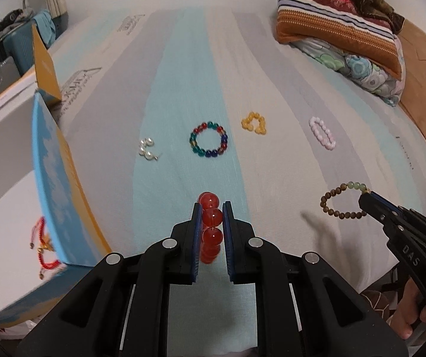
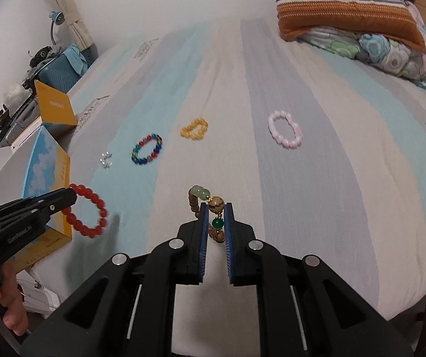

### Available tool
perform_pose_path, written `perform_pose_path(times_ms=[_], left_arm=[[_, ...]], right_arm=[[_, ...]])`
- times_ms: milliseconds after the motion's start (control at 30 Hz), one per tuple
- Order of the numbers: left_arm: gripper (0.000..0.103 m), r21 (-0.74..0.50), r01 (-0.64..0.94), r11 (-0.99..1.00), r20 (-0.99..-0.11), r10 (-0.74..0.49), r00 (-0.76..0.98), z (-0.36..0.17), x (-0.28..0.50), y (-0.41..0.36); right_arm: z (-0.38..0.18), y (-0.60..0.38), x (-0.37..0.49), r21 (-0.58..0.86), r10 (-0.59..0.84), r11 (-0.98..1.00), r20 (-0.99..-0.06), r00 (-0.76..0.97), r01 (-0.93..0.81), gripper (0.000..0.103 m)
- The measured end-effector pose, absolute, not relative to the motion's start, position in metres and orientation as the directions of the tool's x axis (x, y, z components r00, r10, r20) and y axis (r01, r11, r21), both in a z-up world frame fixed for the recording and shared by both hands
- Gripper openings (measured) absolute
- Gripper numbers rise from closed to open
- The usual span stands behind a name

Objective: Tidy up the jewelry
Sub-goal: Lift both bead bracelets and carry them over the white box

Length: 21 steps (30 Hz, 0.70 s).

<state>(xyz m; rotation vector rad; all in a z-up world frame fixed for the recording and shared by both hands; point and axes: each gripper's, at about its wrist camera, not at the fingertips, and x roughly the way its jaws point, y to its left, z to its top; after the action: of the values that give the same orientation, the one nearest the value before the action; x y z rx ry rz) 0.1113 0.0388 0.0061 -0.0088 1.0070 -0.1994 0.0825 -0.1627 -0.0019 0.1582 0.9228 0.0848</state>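
Observation:
My left gripper (image 1: 212, 208) is shut on a red bead bracelet (image 1: 211, 217), held edge-on above the striped bed sheet; from the right wrist view the same red bracelet (image 2: 89, 211) hangs as a ring off the left gripper (image 2: 71, 197). My right gripper (image 2: 216, 208) is shut on a brown wooden bead bracelet (image 2: 215, 203) with pale green and dark green beads. In the left wrist view that brown bracelet (image 1: 339, 203) dangles from the right gripper (image 1: 364, 200). On the sheet lie pearl earrings (image 1: 146, 148), a multicolour bracelet (image 1: 209, 143), a yellow bracelet (image 1: 254, 123) and a pink bracelet (image 1: 322, 132).
An open blue-and-yellow box (image 1: 61, 196) stands at the left bed edge, with a red cord bracelet (image 1: 44, 247) inside on its white floor. Folded blankets and a pillow (image 1: 338, 26) are piled at the far right. A person's hand (image 2: 7, 300) grips the left handle.

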Motion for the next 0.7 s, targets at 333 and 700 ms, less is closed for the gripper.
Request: perform_pose_path(times_ms=[333, 700], left_arm=[[0.013, -0.094, 0.129, 0.987, -0.822, -0.150, 0.550, 0.037, 0.117, 0.060], [0.013, -0.083, 0.088, 0.993, -0.791, -0.120, 0.600, 0.080, 0.107, 0.103]], right_arm=[[0.029, -0.136, 0.103, 0.141, 0.134, 0.989, -0.770, 0.623, -0.037, 0.010], [0.061, -0.069, 0.114, 0.132, 0.188, 0.982, -0.742, 0.644, -0.135, 0.010]])
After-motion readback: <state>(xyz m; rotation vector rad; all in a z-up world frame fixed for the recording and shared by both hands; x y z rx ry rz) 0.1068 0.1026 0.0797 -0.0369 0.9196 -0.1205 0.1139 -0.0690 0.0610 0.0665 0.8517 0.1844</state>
